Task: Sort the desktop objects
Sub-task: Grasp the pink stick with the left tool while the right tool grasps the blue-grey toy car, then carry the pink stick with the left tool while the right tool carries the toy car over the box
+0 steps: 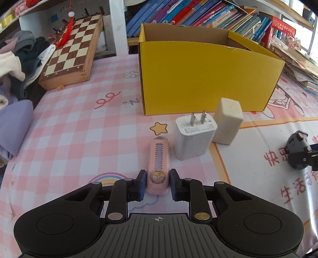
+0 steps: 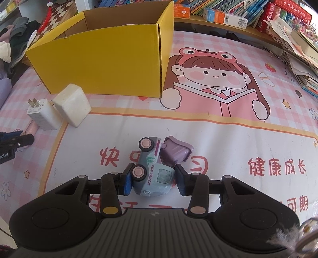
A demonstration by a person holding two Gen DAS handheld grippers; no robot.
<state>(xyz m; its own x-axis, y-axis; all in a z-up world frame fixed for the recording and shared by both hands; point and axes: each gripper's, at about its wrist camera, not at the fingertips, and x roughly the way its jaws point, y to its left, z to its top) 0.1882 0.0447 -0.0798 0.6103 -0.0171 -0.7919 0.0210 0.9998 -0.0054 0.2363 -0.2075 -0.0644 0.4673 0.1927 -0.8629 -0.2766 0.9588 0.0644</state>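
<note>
Bright even daylight, soft shadows, sharp centre (fisheye-bent edges)

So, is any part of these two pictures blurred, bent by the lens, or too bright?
Left wrist view: the yellow box stays sharp, its edges bowed by the fisheye; the top right corner by the books is washed out. Right wrist view: sharp centre, a blurred fuzzy thing at the bottom right, dark corners.
</note>
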